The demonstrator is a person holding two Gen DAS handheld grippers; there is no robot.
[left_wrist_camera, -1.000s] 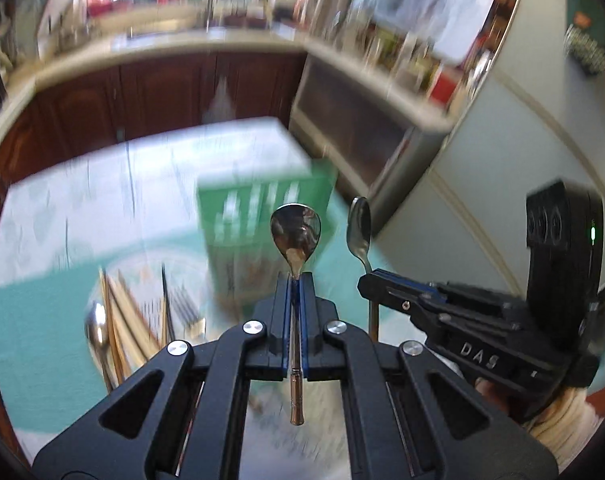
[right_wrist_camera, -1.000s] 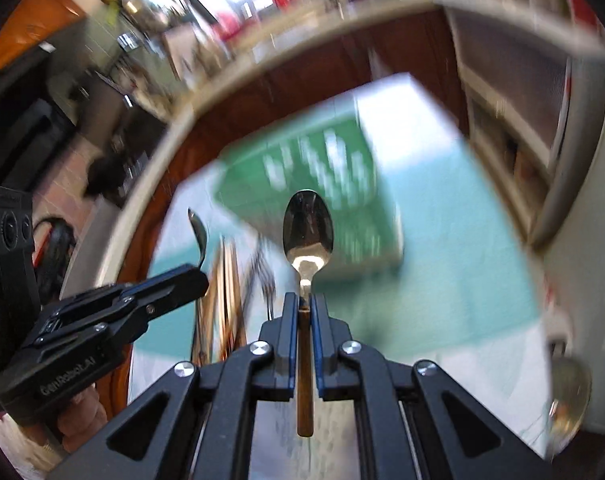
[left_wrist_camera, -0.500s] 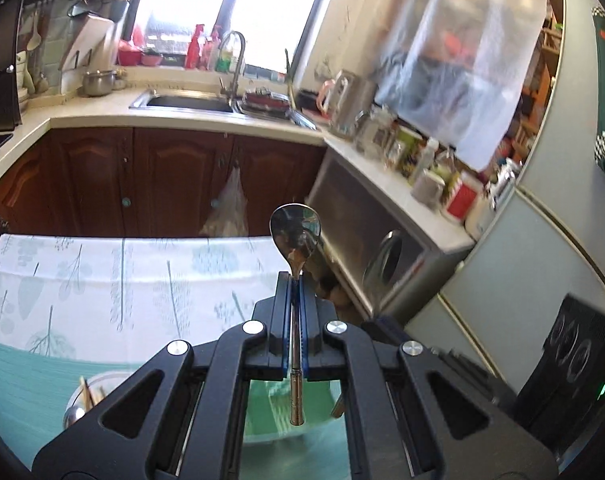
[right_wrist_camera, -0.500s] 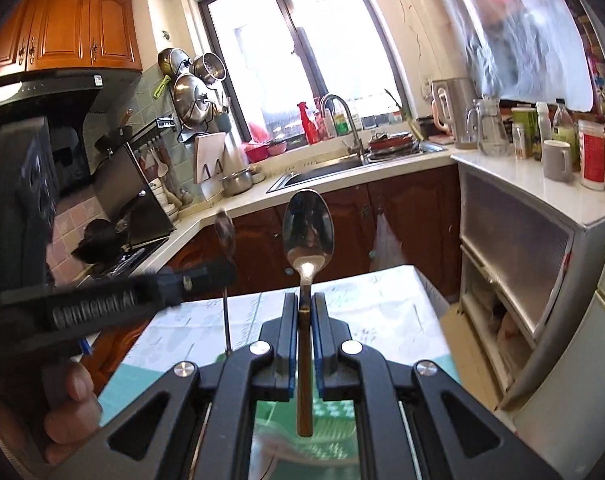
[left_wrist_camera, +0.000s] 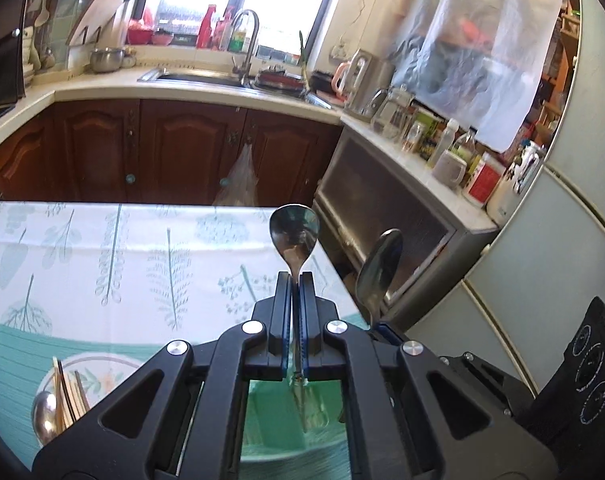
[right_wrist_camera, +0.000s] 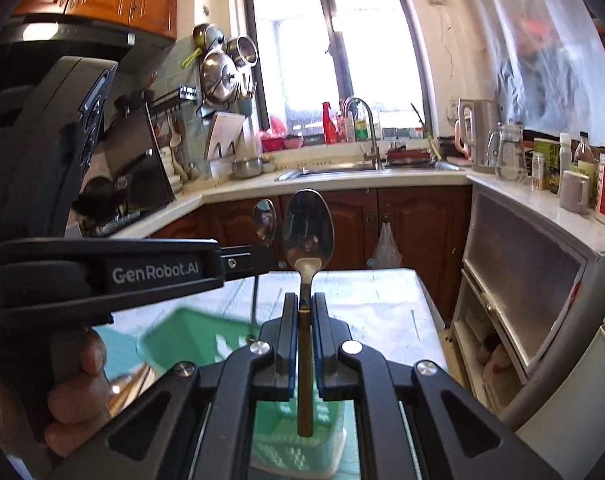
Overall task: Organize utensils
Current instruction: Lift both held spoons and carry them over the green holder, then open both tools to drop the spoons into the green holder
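Note:
My left gripper (left_wrist_camera: 295,280) is shut on a steel spoon (left_wrist_camera: 295,232), held upright with its bowl up. My right gripper (right_wrist_camera: 304,300) is shut on a gold-handled spoon (right_wrist_camera: 308,232), also upright. Both hang over a green slotted basket (right_wrist_camera: 174,340), which shows beneath the jaws in the left wrist view (left_wrist_camera: 274,412). The right spoon also shows in the left wrist view (left_wrist_camera: 378,268), and the left spoon in the right wrist view (right_wrist_camera: 263,220). A floral plate (left_wrist_camera: 98,364) at lower left holds a spoon, chopsticks and forks.
The table (left_wrist_camera: 122,248) has a white leaf-print cloth and a teal mat (left_wrist_camera: 6,360). Beyond it stand dark wood cabinets (left_wrist_camera: 162,144), a sink counter (left_wrist_camera: 206,80), a grey cabinet (left_wrist_camera: 382,208) with jars, and a fridge (left_wrist_camera: 542,260) at right.
Both grippers have tilted up from looking down at the table to looking level across the kitchen, each still holding its spoon upright. The basket has dropped to the bottom of both views.

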